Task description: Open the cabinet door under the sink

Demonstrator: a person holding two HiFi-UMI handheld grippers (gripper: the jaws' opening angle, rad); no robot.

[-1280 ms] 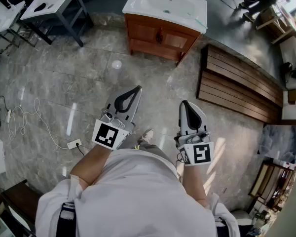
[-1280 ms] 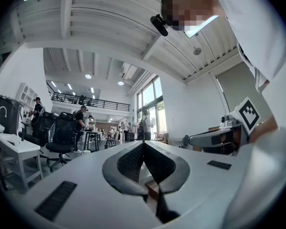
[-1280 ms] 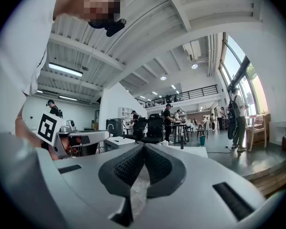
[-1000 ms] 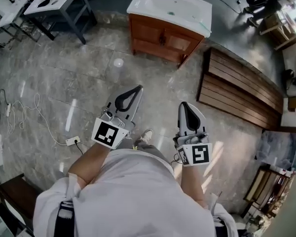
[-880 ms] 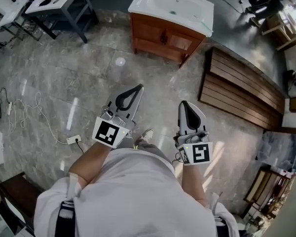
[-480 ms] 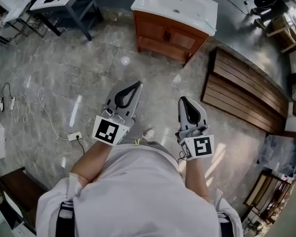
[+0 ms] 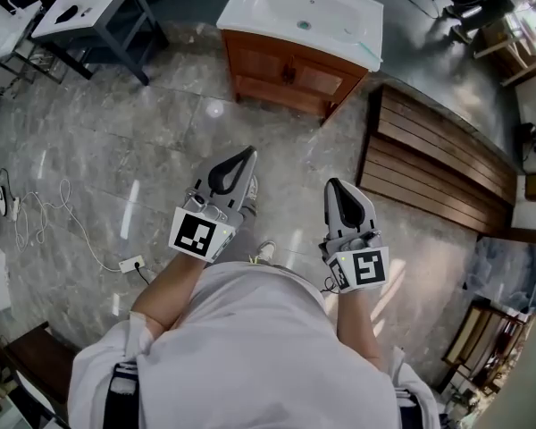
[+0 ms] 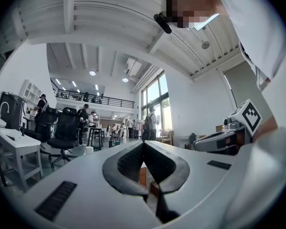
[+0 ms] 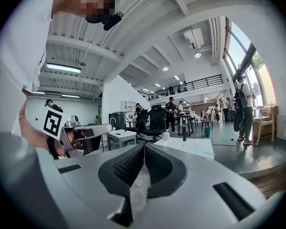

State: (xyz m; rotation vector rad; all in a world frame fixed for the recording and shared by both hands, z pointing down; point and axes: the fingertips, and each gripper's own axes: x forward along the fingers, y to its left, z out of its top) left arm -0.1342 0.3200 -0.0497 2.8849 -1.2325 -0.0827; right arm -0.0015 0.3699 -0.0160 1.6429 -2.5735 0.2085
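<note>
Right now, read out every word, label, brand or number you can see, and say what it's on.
No readable words, numbers or brands anywhere.
Left tongs: black-and-white square marker, a coded pattern, not text.
Right tongs: same kind of marker, not text.
Brown wooden cabinet under the white sink: no label visible.

You're in a big open lab hall, not a home, a freestanding sink cabinet (image 7: pixel 290 71) on bare stone-look floor (image 7: pixel 116 159), tabletops (image 7: pixel 80 3) and loose cables (image 7: pixel 49 213) left of the cabinet, office chairs (image 8: pixel 66 128), a railed gallery (image 8: pixel 93 99) and tall windows (image 8: pixel 155 104) beyond it
</note>
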